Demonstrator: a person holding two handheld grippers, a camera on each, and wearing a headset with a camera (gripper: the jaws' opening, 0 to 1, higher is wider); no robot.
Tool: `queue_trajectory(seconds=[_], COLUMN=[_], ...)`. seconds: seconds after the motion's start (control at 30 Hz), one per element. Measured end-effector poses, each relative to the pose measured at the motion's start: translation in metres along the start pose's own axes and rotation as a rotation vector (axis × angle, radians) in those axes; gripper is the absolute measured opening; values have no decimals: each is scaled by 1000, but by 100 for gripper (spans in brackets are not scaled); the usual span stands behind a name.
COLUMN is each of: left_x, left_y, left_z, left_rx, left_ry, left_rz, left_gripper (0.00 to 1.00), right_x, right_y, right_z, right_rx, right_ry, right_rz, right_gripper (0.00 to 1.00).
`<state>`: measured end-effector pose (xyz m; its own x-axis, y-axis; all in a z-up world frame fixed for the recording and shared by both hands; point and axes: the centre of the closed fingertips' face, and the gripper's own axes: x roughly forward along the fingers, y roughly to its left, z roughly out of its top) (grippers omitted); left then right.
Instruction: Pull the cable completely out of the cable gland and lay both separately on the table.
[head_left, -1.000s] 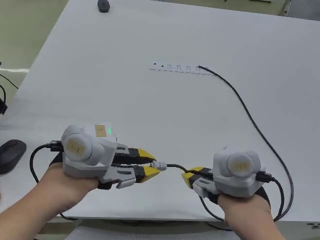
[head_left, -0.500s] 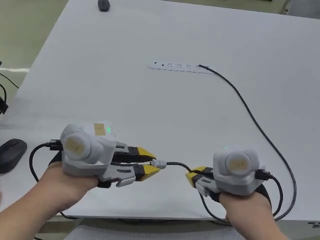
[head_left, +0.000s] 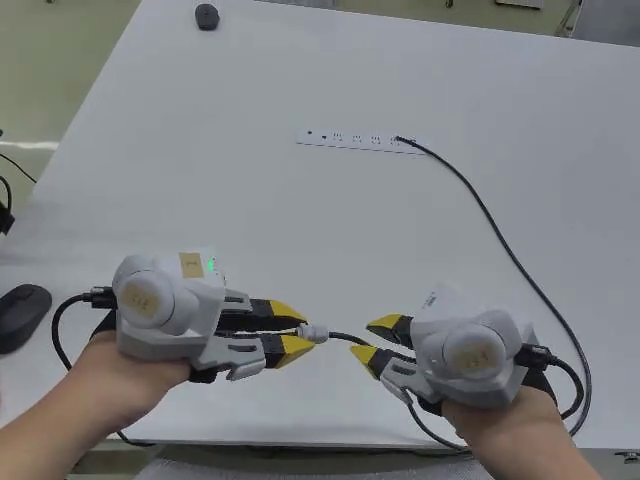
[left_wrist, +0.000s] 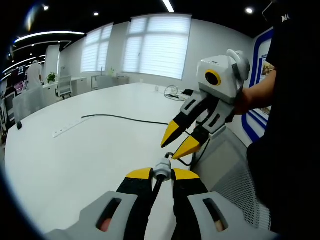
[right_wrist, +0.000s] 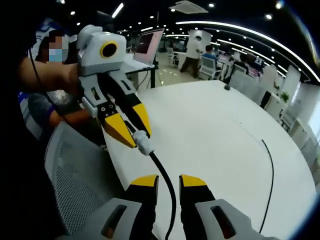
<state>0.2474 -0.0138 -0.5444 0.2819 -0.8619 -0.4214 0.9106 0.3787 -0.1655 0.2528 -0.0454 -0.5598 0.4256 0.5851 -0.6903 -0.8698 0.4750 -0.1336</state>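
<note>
left gripper (head_left: 298, 330) pinching the white cable gland (head_left: 312, 333) above the near edge of the white table (head_left: 300, 220), black cable (head_left: 340, 337) running from it between the spread jaws of the right gripper (head_left: 370, 338)

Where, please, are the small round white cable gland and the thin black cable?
small round white cable gland (left_wrist: 161, 170), left gripper view, on its rounded head.
thin black cable (right_wrist: 167, 180), right gripper view, on its middle stretch.
</note>
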Motion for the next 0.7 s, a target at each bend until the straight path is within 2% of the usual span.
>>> queue_trajectory(seconds=[0.1, 0.23, 0.4, 0.57, 0.7], left_x=[0, 0, 0, 1, 2], left_y=[0, 0, -1, -2, -1], left_z=[1, 1, 4, 4, 4], left_rx=[1, 2, 5, 5, 1], left_ry=[-1, 1, -6, -11, -12], left_rz=[-1, -3, -7, -12, -12], left_gripper=[15, 15, 15, 15, 15], right_x=[7, 14, 15, 15, 15], right_y=[6, 11, 13, 9, 7], right_z=[5, 7, 8, 7, 7], right_rx=[-128, -199, -222, -236, -210], right_ry=[38, 48, 46, 41, 22], right_rz=[16, 25, 25, 14, 8], right_gripper=[10, 8, 6, 2, 1])
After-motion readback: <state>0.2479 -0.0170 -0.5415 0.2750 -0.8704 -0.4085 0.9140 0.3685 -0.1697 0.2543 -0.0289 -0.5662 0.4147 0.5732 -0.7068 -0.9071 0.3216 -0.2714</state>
